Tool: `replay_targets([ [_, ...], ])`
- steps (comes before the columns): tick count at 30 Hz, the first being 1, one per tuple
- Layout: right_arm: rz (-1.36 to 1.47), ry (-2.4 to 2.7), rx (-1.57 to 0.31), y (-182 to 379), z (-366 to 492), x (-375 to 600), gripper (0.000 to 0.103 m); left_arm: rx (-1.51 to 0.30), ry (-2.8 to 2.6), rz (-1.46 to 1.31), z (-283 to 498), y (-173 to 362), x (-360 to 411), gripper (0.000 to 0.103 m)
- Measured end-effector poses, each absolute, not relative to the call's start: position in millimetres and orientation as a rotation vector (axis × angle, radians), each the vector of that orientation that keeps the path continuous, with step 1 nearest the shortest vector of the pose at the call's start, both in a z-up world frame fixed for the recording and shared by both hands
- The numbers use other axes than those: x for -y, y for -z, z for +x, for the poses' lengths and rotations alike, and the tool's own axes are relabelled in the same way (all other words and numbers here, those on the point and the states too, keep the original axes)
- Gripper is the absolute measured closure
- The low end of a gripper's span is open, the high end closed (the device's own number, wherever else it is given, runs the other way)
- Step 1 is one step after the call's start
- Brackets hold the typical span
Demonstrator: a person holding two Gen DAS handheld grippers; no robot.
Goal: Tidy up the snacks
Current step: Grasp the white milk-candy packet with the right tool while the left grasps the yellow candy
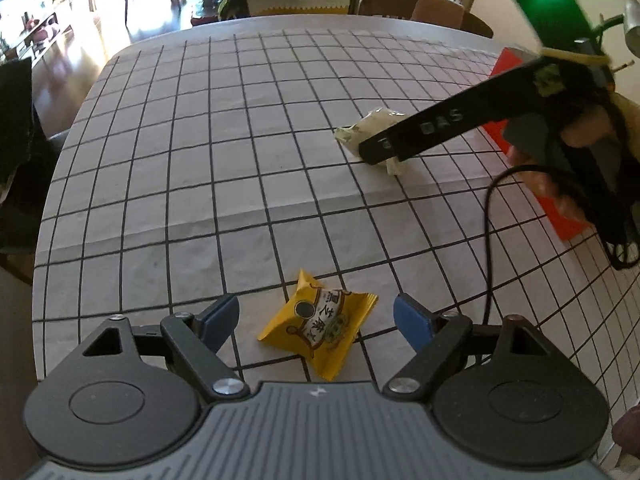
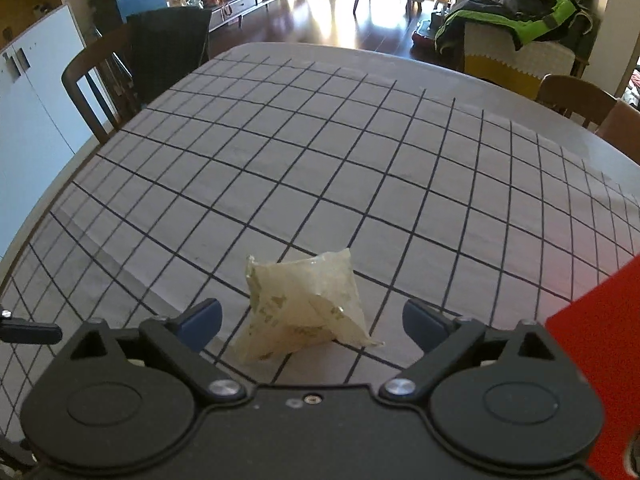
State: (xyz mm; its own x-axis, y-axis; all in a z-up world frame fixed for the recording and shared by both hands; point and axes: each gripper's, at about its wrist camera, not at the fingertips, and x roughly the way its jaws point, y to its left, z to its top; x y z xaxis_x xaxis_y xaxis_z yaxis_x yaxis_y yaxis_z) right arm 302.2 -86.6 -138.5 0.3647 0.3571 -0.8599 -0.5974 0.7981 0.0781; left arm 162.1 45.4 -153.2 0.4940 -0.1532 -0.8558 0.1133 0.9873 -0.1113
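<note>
A yellow snack packet (image 1: 320, 330) with printed characters lies on the grid-patterned tablecloth (image 1: 224, 168), between the blue-padded fingers of my left gripper (image 1: 316, 320), which is open and not touching it. A pale, translucent cream snack packet (image 2: 308, 308) lies between the fingers of my right gripper (image 2: 312, 320), also open with its pads clear of the wrapper. In the left wrist view the right gripper (image 1: 380, 154), held by a hand (image 1: 560, 160), hovers over that pale packet (image 1: 368, 128).
A red box (image 1: 560, 208) sits at the table's right side, close to my right gripper (image 2: 600, 360). Wooden chairs (image 2: 100, 84) stand around the table, one draped in dark cloth. A black cable (image 1: 488, 240) trails across the cloth.
</note>
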Motion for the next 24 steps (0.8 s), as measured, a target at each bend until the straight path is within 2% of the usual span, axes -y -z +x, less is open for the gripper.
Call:
replay_targets([
  [4, -0.272, -0.622, -1.042, 147, 307, 81, 0.011, -1.055, 0.176, -0.009, 167, 157, -41, 0.028],
  [5, -0.278, -0.623, -1.044, 148, 308, 80, 0.012, -1.065, 0.174, -0.001, 169, 159, -40, 0.034],
  [6, -0.282, -0.623, -1.046, 150, 308, 79, 0.014, -1.075, 0.173, 0.004, 171, 161, -40, 0.039],
  [10, -0.291, -0.627, -1.058, 155, 309, 78, 0.022, -1.096, 0.174, 0.005, 175, 166, -40, 0.047],
  [12, -0.291, -0.63, -1.057, 156, 308, 78, 0.028, -1.099, 0.178, 0.008, 177, 168, -39, 0.056],
  [15, -0.298, -0.635, -1.044, 155, 306, 78, 0.038, -1.106, 0.176, 0.0, 179, 170, -40, 0.056],
  [24, -0.278, -0.62, -1.032, 149, 294, 82, 0.046, -1.11, 0.158, -0.057, 181, 171, -49, 0.058],
])
